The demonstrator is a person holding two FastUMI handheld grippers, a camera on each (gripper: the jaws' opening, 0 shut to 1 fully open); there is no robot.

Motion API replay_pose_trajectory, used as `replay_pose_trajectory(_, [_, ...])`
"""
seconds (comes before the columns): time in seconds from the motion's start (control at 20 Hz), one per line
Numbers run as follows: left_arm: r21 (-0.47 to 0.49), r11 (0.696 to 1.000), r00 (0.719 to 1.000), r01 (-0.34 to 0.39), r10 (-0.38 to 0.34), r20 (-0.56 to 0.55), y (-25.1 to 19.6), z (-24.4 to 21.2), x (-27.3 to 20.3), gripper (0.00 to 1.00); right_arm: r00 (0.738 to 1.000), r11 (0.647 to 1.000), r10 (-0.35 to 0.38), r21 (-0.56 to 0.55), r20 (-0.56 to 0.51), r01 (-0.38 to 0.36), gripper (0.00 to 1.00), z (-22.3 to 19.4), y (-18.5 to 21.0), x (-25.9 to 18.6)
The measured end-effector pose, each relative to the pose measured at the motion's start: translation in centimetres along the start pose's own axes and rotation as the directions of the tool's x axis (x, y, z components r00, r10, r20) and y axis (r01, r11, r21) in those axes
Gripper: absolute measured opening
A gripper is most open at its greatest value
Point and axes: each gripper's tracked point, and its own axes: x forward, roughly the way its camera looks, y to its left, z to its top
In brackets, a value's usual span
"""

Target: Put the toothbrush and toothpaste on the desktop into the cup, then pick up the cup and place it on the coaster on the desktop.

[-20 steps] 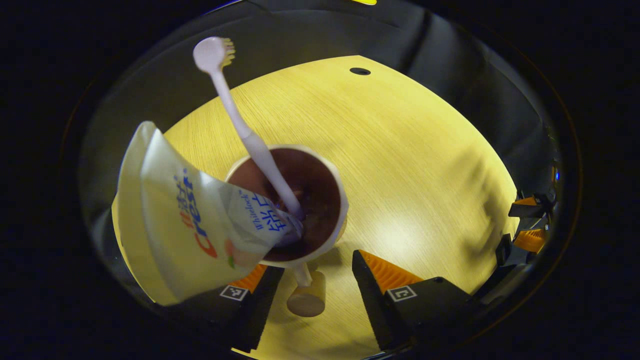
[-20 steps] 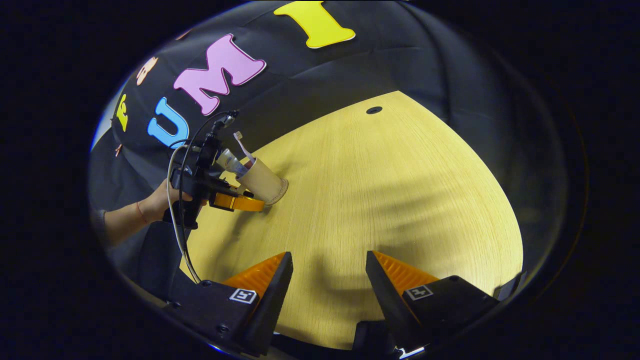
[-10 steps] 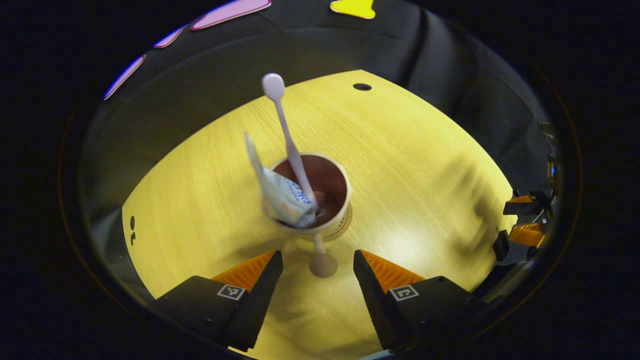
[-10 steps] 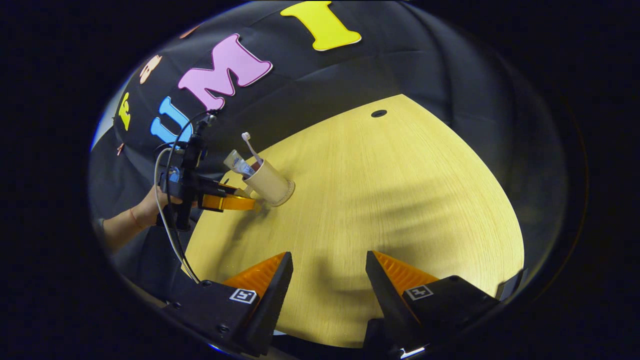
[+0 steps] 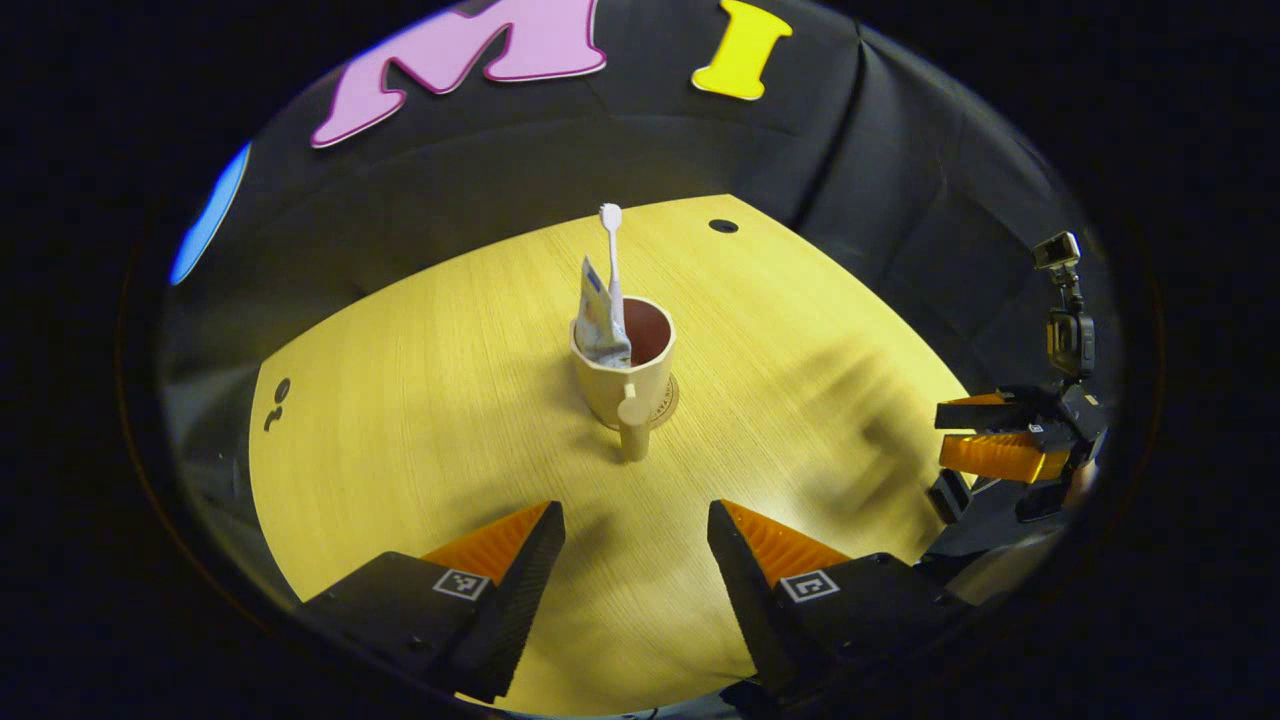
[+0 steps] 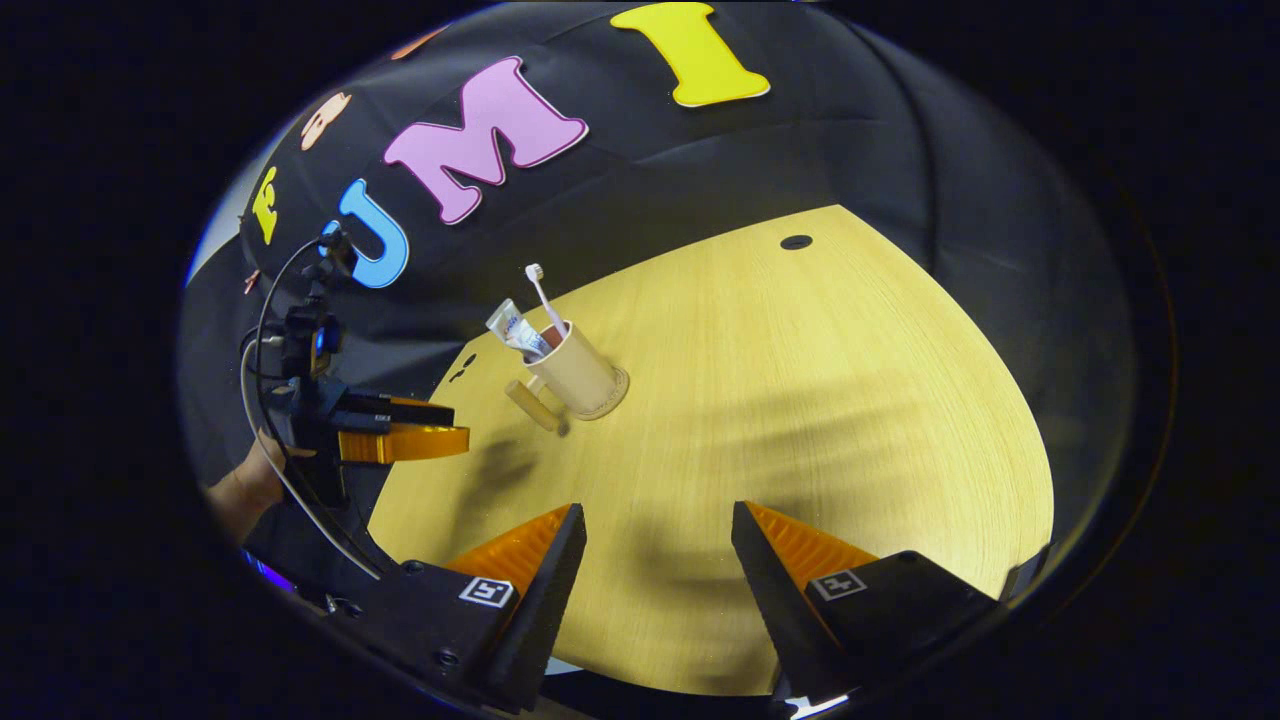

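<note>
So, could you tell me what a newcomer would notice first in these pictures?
Probably the cup near the middle of the wooden desktop, standing on a round coaster with the toothbrush and toothpaste poking out of it. Next, the left gripper and right gripper, both open and holding nothing.

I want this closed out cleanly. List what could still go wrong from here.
1. The cup sits on the coaster with its handle pointing at the left gripper, jaws open; any forward drift might knock it.
2. The toothbrush and toothpaste stand tall and lean on the rim, so a bump could tip them out.
</note>
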Motion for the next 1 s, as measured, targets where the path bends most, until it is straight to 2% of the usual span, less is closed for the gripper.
replay_pose_trajectory(0.4, [-0.143, 0.989, 0.996, 0.023, -0.010, 0.088, -0.2, -4.7, -5.7, 0.94, 1.000, 0.999, 0.021, -0.043, 0.011, -0.021, 0.91, 0.5, 4.6, -0.3])
replay_pose_trajectory(0.65, [-0.152, 0.987, 0.990, 0.046, -0.025, 0.135, -0.7, -6.7, -7.4, 0.94, 1.000, 0.997, 0.026, -0.074, 0.011, -0.025, 0.91, 0.5, 6.6, -0.5])
replay_pose_trajectory(1.0, [-0.185, 0.979, 0.991, 0.080, -0.057, 0.125, -1.2, -9.2, -7.7, 0.94, 1.000, 0.995, 0.028, -0.099, 0.000, -0.027, 0.91, -0.3, 8.6, -0.4])
